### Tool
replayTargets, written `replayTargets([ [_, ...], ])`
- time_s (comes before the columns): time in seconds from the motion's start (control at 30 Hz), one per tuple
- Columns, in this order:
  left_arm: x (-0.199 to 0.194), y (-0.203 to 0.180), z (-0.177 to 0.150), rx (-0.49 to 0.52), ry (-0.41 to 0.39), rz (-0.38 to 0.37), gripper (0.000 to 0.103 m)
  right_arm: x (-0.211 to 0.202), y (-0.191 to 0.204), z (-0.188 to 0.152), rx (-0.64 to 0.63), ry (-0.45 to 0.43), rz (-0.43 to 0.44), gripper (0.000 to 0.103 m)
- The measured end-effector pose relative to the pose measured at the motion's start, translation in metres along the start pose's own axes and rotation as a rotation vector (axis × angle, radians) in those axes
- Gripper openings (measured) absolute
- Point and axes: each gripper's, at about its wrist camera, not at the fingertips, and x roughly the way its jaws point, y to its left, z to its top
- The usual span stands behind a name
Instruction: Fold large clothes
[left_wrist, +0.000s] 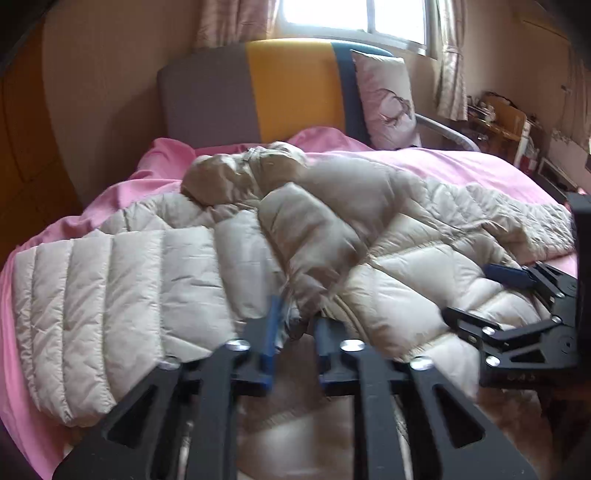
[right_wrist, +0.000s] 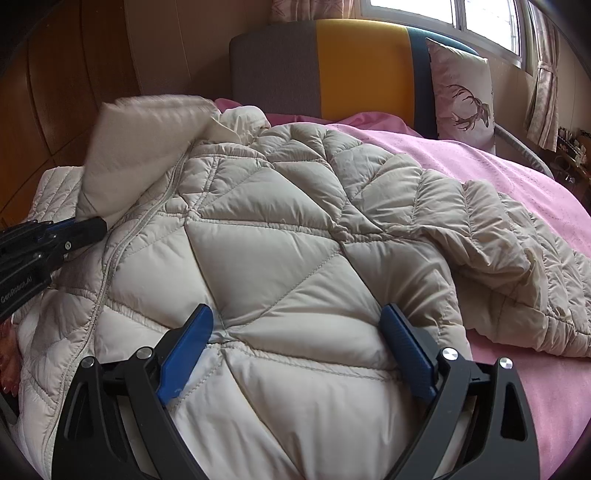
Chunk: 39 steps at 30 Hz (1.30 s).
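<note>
A beige quilted down jacket (left_wrist: 147, 277) (right_wrist: 277, 258) lies spread on the pink bed sheet (left_wrist: 461, 166). One sleeve (left_wrist: 306, 240) is folded in over the jacket's body, and in the right wrist view the sleeve (right_wrist: 140, 147) looks blurred and raised. My left gripper (left_wrist: 298, 332) stands partly open with the sleeve's cuff loose between its blue pads. It also shows as the left gripper (right_wrist: 94, 227) at the sleeve's end. My right gripper (right_wrist: 297, 354) (left_wrist: 472, 291) is wide open over the jacket's lower front, its pads resting either side of a quilted panel without pinching it.
A grey, yellow and blue headboard (left_wrist: 288, 85) stands at the far end, with a deer-print pillow (right_wrist: 461, 92) leaning on it. Wooden wardrobe panels (right_wrist: 74, 74) run along the left. A cluttered shelf (left_wrist: 498, 118) sits far right under the window. The jacket's other sleeve (right_wrist: 517, 266) sprawls right.
</note>
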Motion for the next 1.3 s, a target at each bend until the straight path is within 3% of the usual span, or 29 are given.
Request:
replayTargets([
  [0.03,-0.005,-0.001,0.000,-0.001,0.004,-0.030,0.061,0.000,0.000,0.000,0.000,0.000,0.000,0.092],
  [0.1,-0.024,0.000,-0.001,0.003,-0.050,-0.078,0.075,0.000,0.000,0.000,0.000,-0.001,0.000,0.092],
  [0.2,-0.051,0.020,0.003,-0.028,-0.108,-0.042,0.075,0.001,0.000,0.000,0.000,-0.001,-0.001,0.092],
  [0.27,-0.065,0.050,0.008,-0.114,-0.145,-0.031,0.075,0.000,0.000,0.000,-0.001,-0.001,-0.001,0.092],
  [0.3,-0.070,0.072,0.012,-0.180,-0.159,-0.013,0.072,0.000,0.000,0.000,-0.001,-0.001,-0.001,0.092],
  [0.43,-0.067,0.163,0.015,-0.466,-0.142,0.099,0.035,0.000,0.000,0.000,-0.001,-0.001,-0.002,0.093],
  [0.5,-0.053,0.195,0.009,-0.539,-0.103,0.145,0.030,0.000,0.000,0.000,-0.001,-0.001,-0.002,0.093],
  [0.6,-0.027,0.214,0.002,-0.509,-0.016,0.198,0.020,0.000,0.000,0.000,-0.002,0.000,-0.003,0.093],
  [0.7,-0.001,0.220,-0.009,-0.470,0.044,0.250,0.020,0.000,0.000,0.000,-0.004,0.001,-0.007,0.093],
  [0.8,0.019,0.233,-0.020,-0.532,0.072,0.243,0.020,0.001,0.000,0.000,-0.006,0.003,-0.010,0.093],
  [0.87,0.031,0.234,-0.027,-0.516,0.081,0.266,0.020,0.001,0.000,0.000,-0.007,0.005,-0.011,0.093],
  [1.07,0.029,0.237,-0.028,-0.534,0.081,0.253,0.020,0.002,0.001,-0.001,-0.008,0.006,-0.014,0.093],
  [1.1,0.019,0.237,-0.025,-0.533,0.088,0.265,0.025,0.001,0.000,-0.001,-0.007,0.005,-0.013,0.093],
  [1.17,0.001,0.233,-0.023,-0.540,0.071,0.313,0.052,0.002,0.001,-0.001,-0.008,0.006,-0.014,0.093],
  [1.2,-0.016,0.227,-0.023,-0.551,0.027,0.352,0.074,0.001,0.000,-0.002,-0.008,0.006,-0.015,0.093],
  [1.3,-0.062,0.201,-0.028,-0.576,-0.130,0.356,0.079,0.001,0.000,-0.001,-0.008,0.004,-0.014,0.093],
])
